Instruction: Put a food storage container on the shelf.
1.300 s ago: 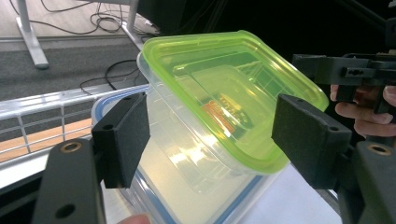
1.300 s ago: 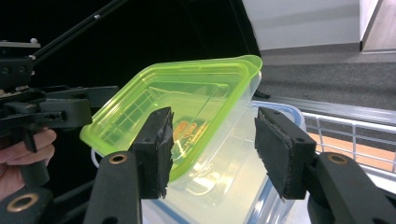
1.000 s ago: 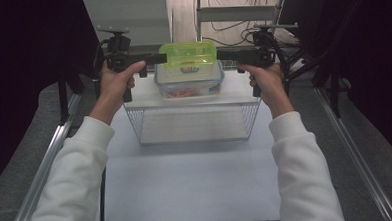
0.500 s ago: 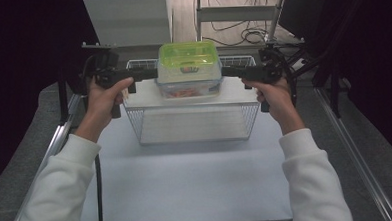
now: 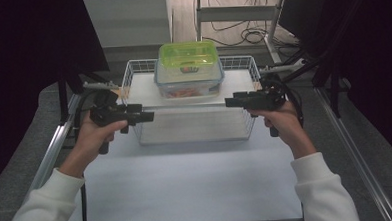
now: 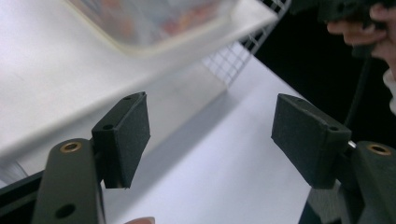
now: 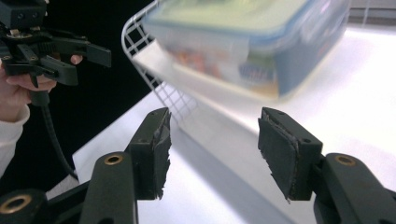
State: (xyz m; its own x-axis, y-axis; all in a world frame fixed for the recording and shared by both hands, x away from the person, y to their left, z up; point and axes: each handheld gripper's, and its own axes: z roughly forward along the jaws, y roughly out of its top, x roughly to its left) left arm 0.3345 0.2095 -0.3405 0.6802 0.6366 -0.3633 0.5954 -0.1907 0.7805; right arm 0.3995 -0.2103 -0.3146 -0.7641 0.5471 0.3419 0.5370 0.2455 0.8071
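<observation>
Food container (image 5: 189, 70) with green lid was released and sat on the white board across the wire basket (image 5: 126, 76), at bench 12 o'clock; both hand-held grippers, left (image 5: 146, 116) and right (image 5: 229, 102), had backed off, jaws wide and empty.

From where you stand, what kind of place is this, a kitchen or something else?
Probably a lab recording bench, not a kitchen: a bare white tabletop hemmed by dark curtains, loose black cables on the floor behind, and one green-lidded clear plastic food box staged on a white wire basket.

Green-lidded container (image 5: 188, 68) atop wire basket (image 5: 132, 73)
</observation>
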